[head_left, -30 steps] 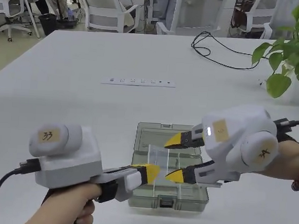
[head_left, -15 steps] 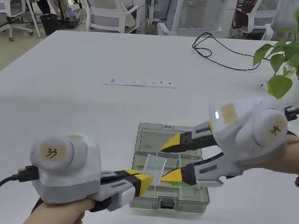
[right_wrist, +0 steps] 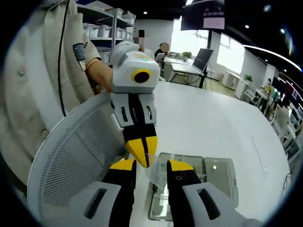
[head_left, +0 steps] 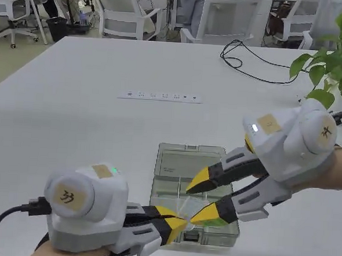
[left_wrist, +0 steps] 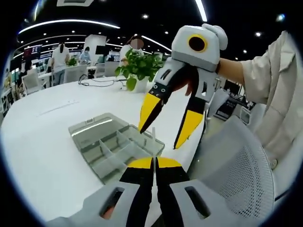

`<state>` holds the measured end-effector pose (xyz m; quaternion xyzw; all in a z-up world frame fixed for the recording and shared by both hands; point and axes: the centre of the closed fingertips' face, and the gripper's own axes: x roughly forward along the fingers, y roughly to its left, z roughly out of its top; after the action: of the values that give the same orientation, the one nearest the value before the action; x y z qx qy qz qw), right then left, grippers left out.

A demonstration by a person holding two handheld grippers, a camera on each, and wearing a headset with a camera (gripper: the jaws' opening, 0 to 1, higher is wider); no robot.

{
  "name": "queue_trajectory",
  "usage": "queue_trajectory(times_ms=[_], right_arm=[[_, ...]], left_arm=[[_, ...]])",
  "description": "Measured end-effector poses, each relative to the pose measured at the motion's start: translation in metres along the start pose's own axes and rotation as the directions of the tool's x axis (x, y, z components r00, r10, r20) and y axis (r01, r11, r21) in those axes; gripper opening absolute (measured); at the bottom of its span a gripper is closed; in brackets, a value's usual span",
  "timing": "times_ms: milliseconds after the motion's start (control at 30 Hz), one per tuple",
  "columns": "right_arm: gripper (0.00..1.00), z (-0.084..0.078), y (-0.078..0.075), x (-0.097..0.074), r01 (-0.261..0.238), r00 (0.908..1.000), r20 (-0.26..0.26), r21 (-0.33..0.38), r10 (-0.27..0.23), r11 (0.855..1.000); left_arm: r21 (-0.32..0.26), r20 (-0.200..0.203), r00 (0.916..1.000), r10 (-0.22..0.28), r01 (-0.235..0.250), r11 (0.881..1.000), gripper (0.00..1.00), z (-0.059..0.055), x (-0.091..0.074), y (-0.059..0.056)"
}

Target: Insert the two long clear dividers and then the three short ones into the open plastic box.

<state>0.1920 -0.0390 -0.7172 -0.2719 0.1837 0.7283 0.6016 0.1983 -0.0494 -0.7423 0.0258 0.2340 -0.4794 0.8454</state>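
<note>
The left hand-held gripper (head_left: pixel 175 223) is pinching a clear divider (left_wrist: pixel 154 138) by its lower edge, its jaws pressed fully together on the thin sheet. The right hand-held gripper (head_left: pixel 194 202) is reaching in with its jaws spread wide. They are standing on either side of the divider's free end and seem to be clamping nothing. The divider is hanging just above the front part of the plastic box (head_left: pixel 156 173), which is lying open on the white surface (head_left: pixel 101 124). In the left gripper view, partitions are already standing inside the box.

The main risk is that the divider is going in crooked. It is being held at one edge only, so it is probably free to swing or bow. If it misses its slots, it could wedge against a partition already seated or knock one loose. The sheet is nearly invisible against the box, which is making alignment hard to judge. If the right jaws close off-centre, they could twist the piece out of the left grip. A hard downward push could also slide the light box across the surface.

Compared with half a second ago, both grippers are sitting lower and nearer the box's front edge. The divider was then showing as an upright pane over the middle of the box, and it is now low over the front compartments. The right jaws are tilting down more steeply.
</note>
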Motion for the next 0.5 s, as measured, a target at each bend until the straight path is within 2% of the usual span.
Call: queue_trajectory(times_ms=[200, 500], right_arm=[[0.2, -0.002, 0.01, 0.001, -0.052, 0.9986, -0.005, -0.008, 0.052, 0.999], [0.15, -0.003, 0.017, -0.001, -0.105, 0.9944, 0.016, 0.005, 0.105, 0.994]], left_arm=[[0.074, -0.017, 0.9987, -0.049, 0.05, 0.996, 0.0, -0.002, 0.0, -0.01], [0.148, -0.009, 0.9938, -0.11, 0.111, 0.983, 0.0, 0.002, -0.001, -0.022]])
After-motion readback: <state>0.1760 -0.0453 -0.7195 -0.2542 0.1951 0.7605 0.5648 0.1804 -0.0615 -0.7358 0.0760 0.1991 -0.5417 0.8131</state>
